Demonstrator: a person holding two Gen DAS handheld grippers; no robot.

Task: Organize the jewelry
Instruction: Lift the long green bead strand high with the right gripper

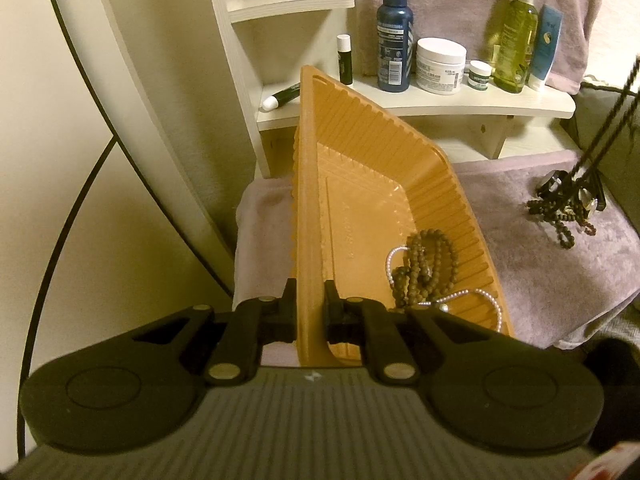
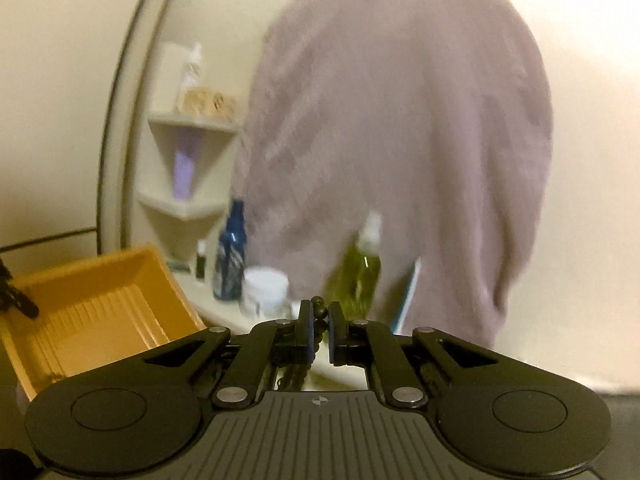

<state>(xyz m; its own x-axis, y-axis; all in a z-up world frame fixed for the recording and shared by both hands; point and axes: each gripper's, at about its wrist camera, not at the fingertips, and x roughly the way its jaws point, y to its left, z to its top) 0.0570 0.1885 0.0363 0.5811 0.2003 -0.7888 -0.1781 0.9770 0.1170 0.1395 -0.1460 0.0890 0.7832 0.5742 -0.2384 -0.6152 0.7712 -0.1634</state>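
A: L hand-held gripper (image 1: 310,300)?
B: Clamped on the orange tray (image 1: 360,152) rim, tray tilted up; brown beads (image 1: 424,268) + a pearl strand (image 1: 486,300) sit at its low end.
A: R hand-held gripper (image 2: 319,320)?
B: Pinched on a dark bead string (image 2: 318,304); the rest dangles over the lilac towel (image 1: 560,272).

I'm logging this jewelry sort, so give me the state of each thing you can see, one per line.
Orange tray: tilted, rim clamped by the left claw.
Brown bead necklace: lying in the tray's low corner.
Pearl strand: in the tray beside it.
Dark bead strand: hanging off the towel, pinched in the right claw.
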